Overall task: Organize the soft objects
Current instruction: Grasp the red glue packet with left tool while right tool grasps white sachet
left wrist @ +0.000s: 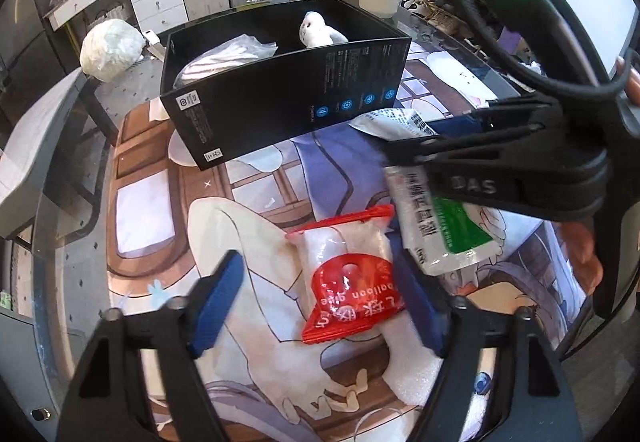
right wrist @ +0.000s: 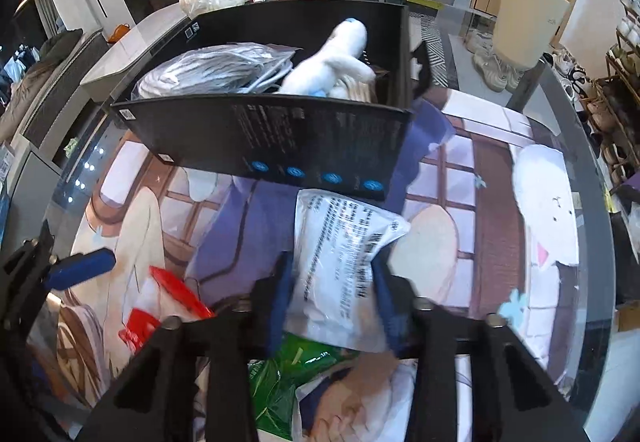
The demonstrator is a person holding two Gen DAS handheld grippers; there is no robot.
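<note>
A red and clear balloon packet (left wrist: pixel 349 278) lies on the printed mat between the fingers of my open left gripper (left wrist: pixel 316 302); neither finger touches it. It also shows in the right wrist view (right wrist: pixel 160 306). My right gripper (right wrist: pixel 332 294) is shut on a white and green soft packet (right wrist: pixel 344 250), which also shows in the left wrist view (left wrist: pixel 432 218), held just above the mat in front of the black box (left wrist: pixel 280 110). The box (right wrist: pixel 280 138) holds a white plush toy (right wrist: pixel 336 62) and a clear bag of white cloth (right wrist: pixel 216 66).
The printed mat (left wrist: pixel 160 202) covers a round glass table (right wrist: pixel 592 178). A white wrapped bundle (left wrist: pixel 110 48) lies beyond the box on the left. Drawers, suitcases and a shoe rack stand behind the table.
</note>
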